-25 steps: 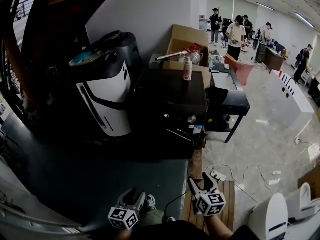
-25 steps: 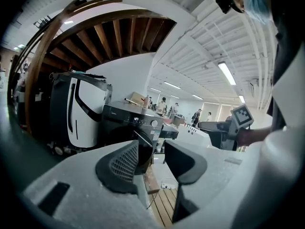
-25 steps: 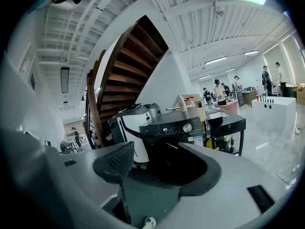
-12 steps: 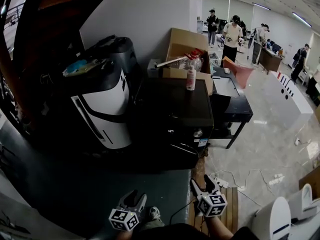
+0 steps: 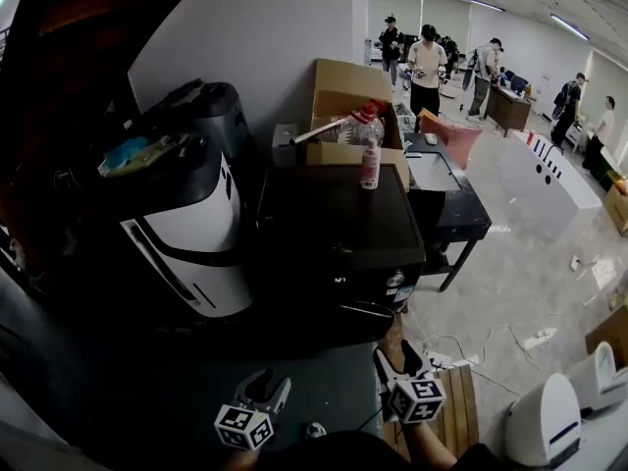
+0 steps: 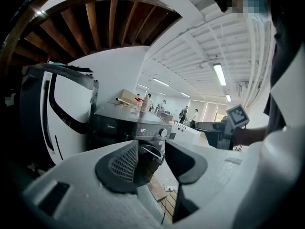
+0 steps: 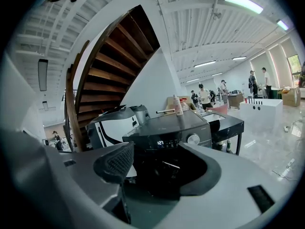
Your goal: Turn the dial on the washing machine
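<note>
Your left hand-held gripper (image 6: 151,157) and your right hand-held gripper (image 7: 159,168) both have the jaws apart, with nothing between them. The black washing machine (image 5: 339,214) stands ahead, well apart from both, and its round dial (image 7: 193,139) is at the right end of the front panel

A white-and-black appliance (image 5: 186,234) stands at nine o'clock in the head view. At twelve o'clock sits an open cardboard box (image 5: 348,81), with a slim bottle (image 5: 370,165) upright just in front of it. A black desk (image 5: 469,216) lies at two o'clock. People (image 5: 427,62) stand beyond it at one o'clock. A wooden pallet (image 5: 456,410) lies on the floor at five o'clock.
</note>
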